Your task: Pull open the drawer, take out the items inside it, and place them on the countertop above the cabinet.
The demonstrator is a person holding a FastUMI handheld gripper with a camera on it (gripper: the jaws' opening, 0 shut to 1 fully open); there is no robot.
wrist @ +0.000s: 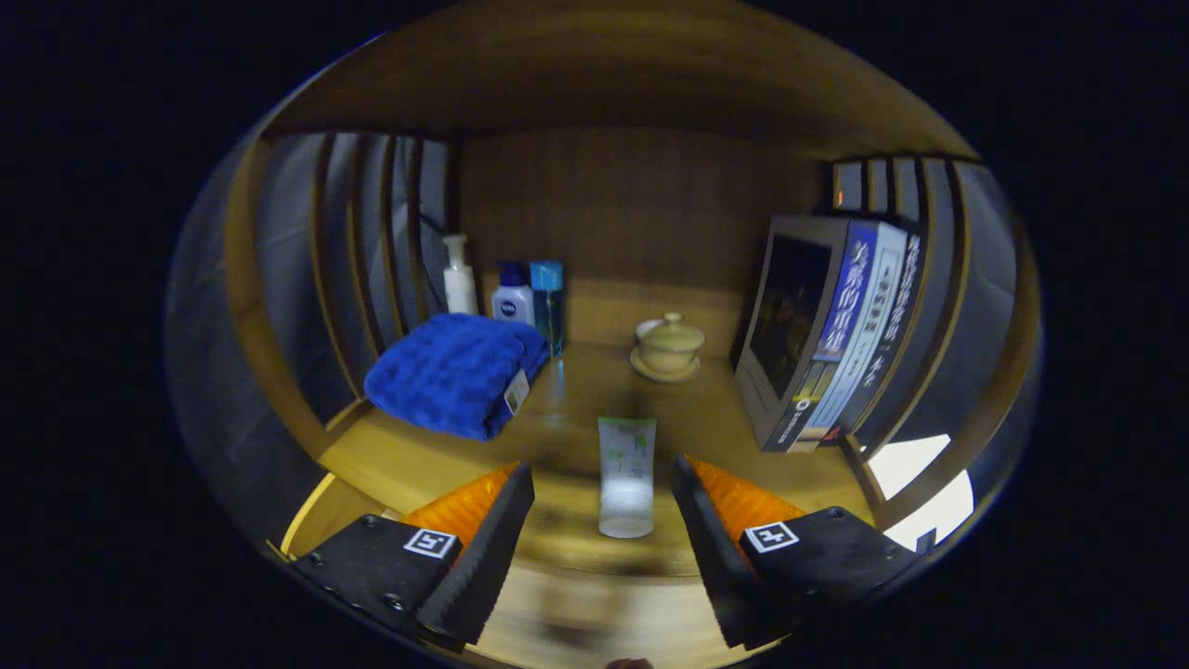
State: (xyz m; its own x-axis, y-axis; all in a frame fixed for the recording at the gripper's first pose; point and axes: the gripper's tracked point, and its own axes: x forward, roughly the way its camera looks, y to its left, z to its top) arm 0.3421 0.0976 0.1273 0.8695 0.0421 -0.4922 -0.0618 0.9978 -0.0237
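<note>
Tube (627, 477) stands upright on the surface (576, 409), centred between the jaws. They gape apart, touching nothing, seemingly having set it down.

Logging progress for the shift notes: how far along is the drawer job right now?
Looks done: a white tube stands on the wooden countertop, seemingly released. In hand: nothing; the gripper is open, fingers either side of the tube without touching. Left: unclear, as this view cannot settle whether more items remain in the drawer.
</note>
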